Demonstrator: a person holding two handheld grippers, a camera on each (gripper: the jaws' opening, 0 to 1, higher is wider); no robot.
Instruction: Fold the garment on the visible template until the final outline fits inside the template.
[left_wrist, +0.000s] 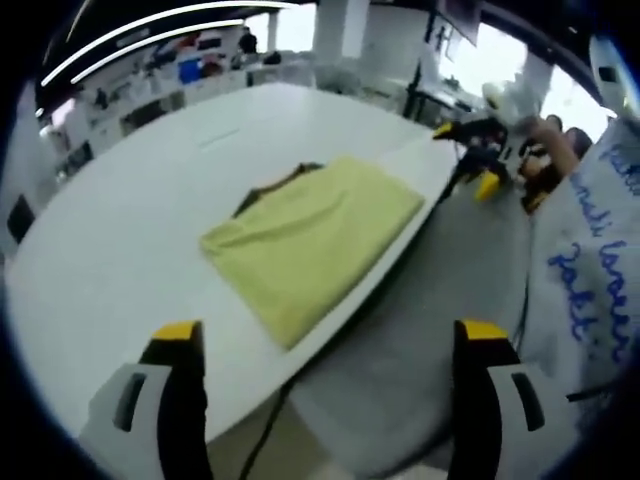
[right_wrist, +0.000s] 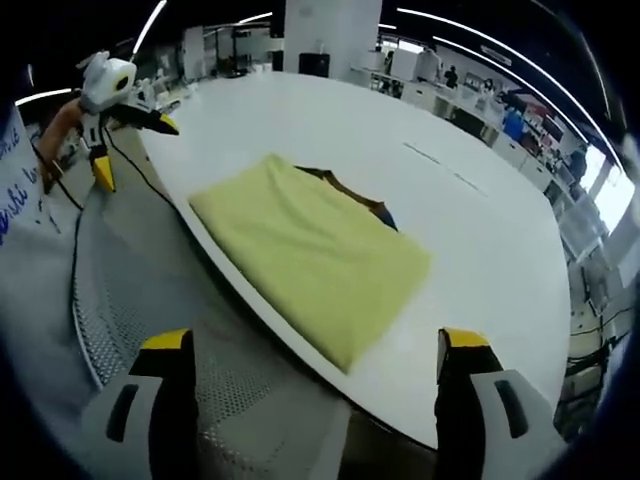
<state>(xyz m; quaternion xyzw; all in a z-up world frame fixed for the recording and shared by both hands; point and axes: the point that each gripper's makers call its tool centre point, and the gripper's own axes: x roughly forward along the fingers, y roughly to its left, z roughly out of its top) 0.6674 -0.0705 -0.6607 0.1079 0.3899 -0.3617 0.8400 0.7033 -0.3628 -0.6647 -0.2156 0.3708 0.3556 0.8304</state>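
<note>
Garment (left_wrist: 312, 243) folded on white table (left_wrist: 120, 250)

Both views looking down over near table (left_wrist: 120, 250) edge from opposite sides, well back; shared: folded garment (left_wrist: 310, 240) at 12 o'clock.

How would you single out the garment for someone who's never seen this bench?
Find the big white table; near its curved front edge lies the folded yellow-green garment, a flat rectangle. Nothing else on the tabletop is coloured, apart from a dark template edge peeking from under its far side.
</note>
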